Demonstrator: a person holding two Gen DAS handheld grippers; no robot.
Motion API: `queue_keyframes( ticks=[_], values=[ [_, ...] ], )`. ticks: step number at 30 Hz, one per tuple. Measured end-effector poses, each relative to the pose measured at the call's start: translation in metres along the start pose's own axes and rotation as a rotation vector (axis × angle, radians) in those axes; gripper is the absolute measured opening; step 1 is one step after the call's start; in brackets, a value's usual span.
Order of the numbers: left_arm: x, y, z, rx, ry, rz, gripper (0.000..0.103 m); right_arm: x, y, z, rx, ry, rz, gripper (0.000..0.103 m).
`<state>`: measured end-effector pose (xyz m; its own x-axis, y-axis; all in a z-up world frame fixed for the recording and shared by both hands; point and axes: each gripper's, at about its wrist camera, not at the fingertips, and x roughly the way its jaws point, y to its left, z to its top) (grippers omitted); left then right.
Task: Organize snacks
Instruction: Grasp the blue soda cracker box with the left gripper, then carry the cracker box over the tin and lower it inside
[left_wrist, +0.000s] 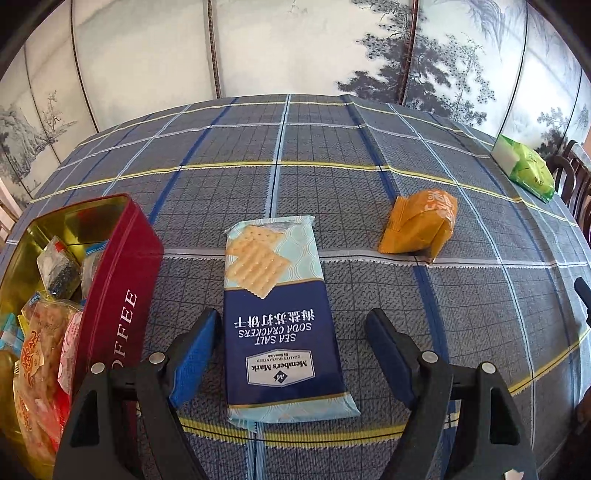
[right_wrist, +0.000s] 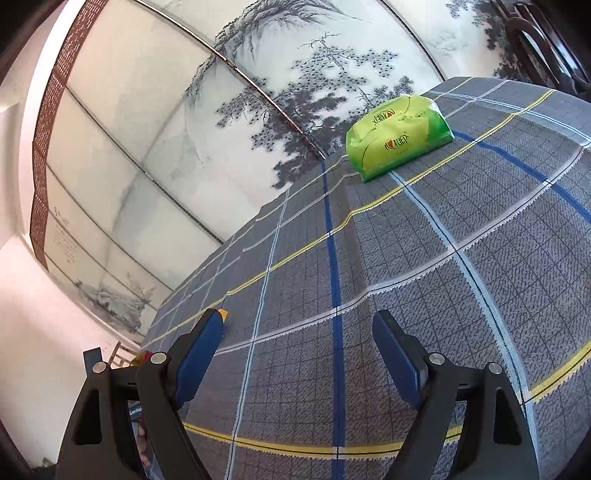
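Observation:
A blue and pale soda cracker pack (left_wrist: 280, 317) lies flat on the plaid tablecloth (left_wrist: 332, 155). My left gripper (left_wrist: 295, 328) is open and hovers over it, one finger on each side, not touching. A red coffee tin (left_wrist: 122, 280) at the left holds several snack packets. An orange snack bag (left_wrist: 419, 227) lies beyond to the right. A green packet (left_wrist: 528, 170) sits at the far right; it also shows in the right wrist view (right_wrist: 397, 136). My right gripper (right_wrist: 297, 332) is open and empty above the cloth.
A painted folding screen (left_wrist: 258, 48) stands behind the table. Dark wooden chairs (left_wrist: 572, 177) stand at the far right edge. The right wrist view is tilted, with the table's far edge (right_wrist: 258, 214) running diagonally and a chair (right_wrist: 543, 40) beyond the green packet.

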<state>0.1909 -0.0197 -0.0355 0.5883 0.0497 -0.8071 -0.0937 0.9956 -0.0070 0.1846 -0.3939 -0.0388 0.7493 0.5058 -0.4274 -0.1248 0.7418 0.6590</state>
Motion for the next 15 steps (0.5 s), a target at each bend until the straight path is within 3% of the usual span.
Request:
queue_keyframes(
  ticks=[1, 2, 3, 7, 15],
  values=[
    [0.000, 0.000, 0.001, -0.004, -0.002, 0.001, 0.076, 0.000, 0.000, 0.000, -0.001, 0.001, 0.000, 0.084],
    [-0.001, 0.000, 0.002, 0.000, -0.005, -0.001, 0.066, 0.000, 0.000, 0.000, -0.002, 0.001, -0.002, 0.084],
    [-0.002, -0.002, 0.003, 0.016, -0.012, 0.003, 0.047, 0.000, 0.000, 0.000, -0.003, 0.001, -0.001, 0.085],
    [-0.009, -0.015, 0.005, 0.082, -0.028, -0.035, 0.045, -0.001, 0.000, -0.001, -0.010, -0.002, -0.013, 0.085],
    [-0.059, -0.029, 0.008, 0.153, -0.130, -0.011, 0.045, 0.000, 0.001, -0.002, -0.008, -0.001, -0.022, 0.085]
  ],
)
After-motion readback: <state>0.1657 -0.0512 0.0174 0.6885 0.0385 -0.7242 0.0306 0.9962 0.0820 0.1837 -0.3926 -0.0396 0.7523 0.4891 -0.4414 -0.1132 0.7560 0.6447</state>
